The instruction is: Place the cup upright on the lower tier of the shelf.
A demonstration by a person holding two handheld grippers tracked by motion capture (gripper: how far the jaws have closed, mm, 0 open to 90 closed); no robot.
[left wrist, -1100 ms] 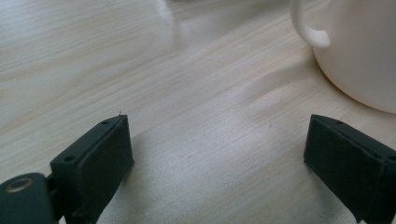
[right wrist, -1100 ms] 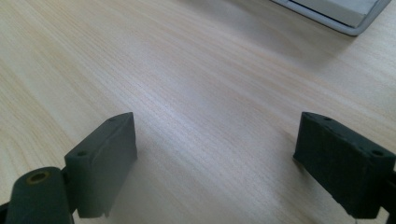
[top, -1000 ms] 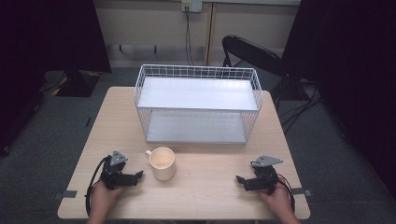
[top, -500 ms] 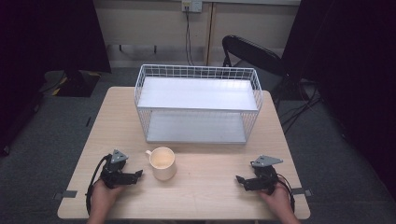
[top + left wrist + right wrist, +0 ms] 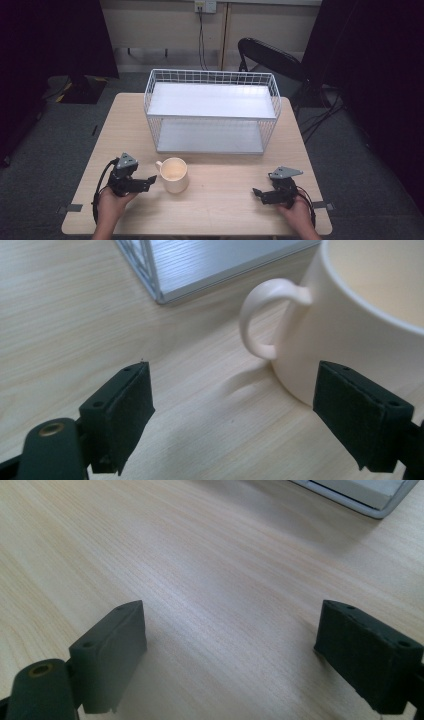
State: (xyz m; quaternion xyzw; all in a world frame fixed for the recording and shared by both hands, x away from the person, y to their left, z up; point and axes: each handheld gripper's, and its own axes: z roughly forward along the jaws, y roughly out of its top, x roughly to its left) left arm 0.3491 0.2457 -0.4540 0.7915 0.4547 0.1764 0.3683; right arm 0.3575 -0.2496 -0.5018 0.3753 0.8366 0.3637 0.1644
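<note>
Cream mug (image 5: 173, 174) sits just beside the wide-open left gripper (image 5: 148, 182); the right gripper (image 5: 258, 193) gapes wide, empty.

You've got one cream mug (image 5: 173, 174), one white wire rack (image 5: 211, 111) with two shelf levels, one wooden worktop (image 5: 220, 205) carrying both, two hand-held grippers, left hand-held gripper (image 5: 148, 181) and right hand-held gripper (image 5: 257, 192), one black chair (image 5: 270, 56) behind, and two of your hands.

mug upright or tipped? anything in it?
Upright: the mug stands on its base on the table, rim up, handle to the side. It looks empty: the high view shows only bare cream interior.
</note>
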